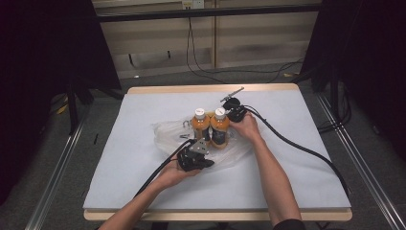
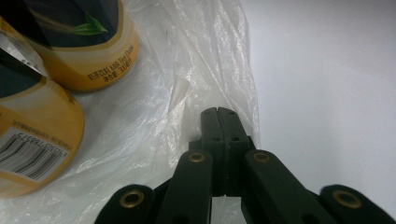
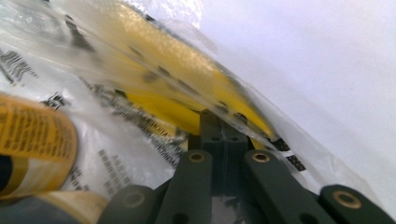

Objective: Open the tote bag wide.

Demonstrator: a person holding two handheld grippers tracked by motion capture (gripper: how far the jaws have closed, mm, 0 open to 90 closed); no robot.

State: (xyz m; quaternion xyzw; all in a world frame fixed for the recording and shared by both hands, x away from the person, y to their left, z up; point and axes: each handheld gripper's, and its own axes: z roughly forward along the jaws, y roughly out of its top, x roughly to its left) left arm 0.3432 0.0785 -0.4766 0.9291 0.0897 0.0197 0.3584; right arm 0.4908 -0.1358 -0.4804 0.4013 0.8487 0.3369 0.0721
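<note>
- left gripper [image 1: 195, 154] sits toward the near side of the bench [image 1: 143, 191], just left of centre. its jaws are pressed together, and in the left gripper view they meet on the crinkled edge of the clear plastic bag [image 2: 205, 70]; a fold of film seems pinched between them, though it is too thin to be sure.
- the bag [image 1: 167, 132] lies spread around the middle of the bench, and the two orange bottles [image 1: 210, 127] stand upright on it, touching each other, white caps up.
- the step looks like drawing the bag up around the bottles. to do it well, lift the near edge slowly and keep the film slack, so it slides up the bottle sides instead of tipping them.
- right gripper [image 1: 235, 114] is just beside the right-hand bottle, on the far side of the pair. its jaws are closed too, and in the right gripper view they sit under a yellow, printed stretch of the bag [image 3: 154, 70]; it appears to clamp film there.
- both sides should rise together: a pull from one side alone would likely drag the bottles over.
- room: the bench is bare from the bag out to the left edge, and likewise to the right edge apart from the trailing cable [image 1: 306, 151]. the far edge is well apart from the bottles, and the near edge is crossed by the person's forearms. best clearance is straight up.
</note>
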